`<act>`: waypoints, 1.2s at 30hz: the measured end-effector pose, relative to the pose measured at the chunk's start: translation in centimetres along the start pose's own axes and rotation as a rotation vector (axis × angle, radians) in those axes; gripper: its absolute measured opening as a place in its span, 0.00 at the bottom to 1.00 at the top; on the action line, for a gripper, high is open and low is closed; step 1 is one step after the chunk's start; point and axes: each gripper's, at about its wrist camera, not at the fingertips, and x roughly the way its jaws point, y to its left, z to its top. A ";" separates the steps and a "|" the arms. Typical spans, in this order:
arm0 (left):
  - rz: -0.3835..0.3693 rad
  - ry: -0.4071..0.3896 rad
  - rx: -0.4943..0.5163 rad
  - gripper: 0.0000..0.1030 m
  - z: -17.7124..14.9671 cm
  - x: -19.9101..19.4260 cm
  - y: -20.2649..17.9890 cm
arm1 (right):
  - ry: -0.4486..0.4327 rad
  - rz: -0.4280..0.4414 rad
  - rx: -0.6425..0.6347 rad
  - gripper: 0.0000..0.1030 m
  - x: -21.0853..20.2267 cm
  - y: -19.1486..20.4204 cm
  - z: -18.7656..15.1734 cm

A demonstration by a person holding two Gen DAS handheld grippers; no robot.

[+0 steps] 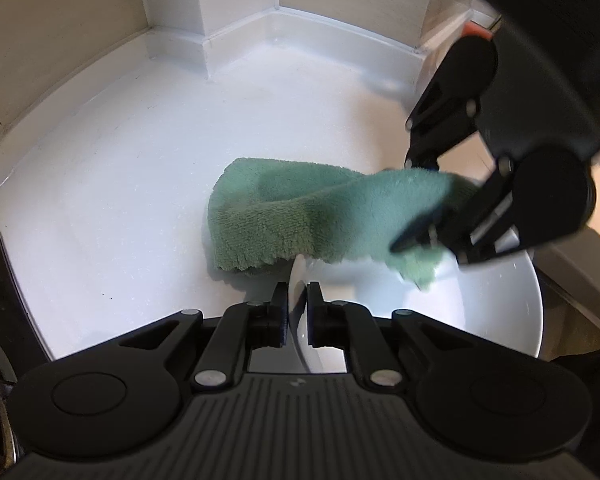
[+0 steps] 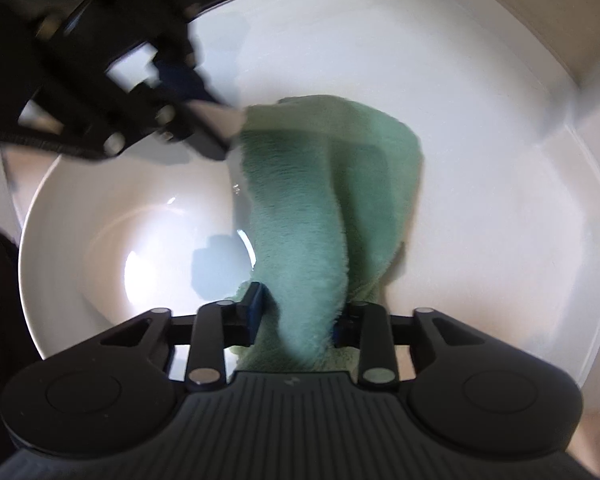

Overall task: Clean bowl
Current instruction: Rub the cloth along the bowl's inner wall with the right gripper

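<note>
A white bowl [image 1: 480,300] stands on a white counter. My left gripper [image 1: 298,312] is shut on the bowl's rim, one finger inside and one outside. A green fluffy cloth [image 1: 300,216] drapes over the rim, part on the counter and part in the bowl. My right gripper [image 1: 424,204] is shut on the cloth's end over the bowl. In the right wrist view the cloth [image 2: 320,208] runs forward from between my right gripper's [image 2: 300,312] fingers, across the bowl [image 2: 100,232] rim, and the left gripper [image 2: 204,128] holds the rim at upper left.
The white counter [image 1: 120,168] has a raised white backsplash [image 1: 300,28] with a boxed corner at the back. Beige wall tiles rise behind it. A dark object [image 1: 0,280] sits at the left edge.
</note>
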 end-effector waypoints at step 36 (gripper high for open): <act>0.007 -0.032 -0.028 0.07 -1.4 -0.5 1.1 | 0.032 0.118 0.178 0.12 -1.0 -2.1 -0.1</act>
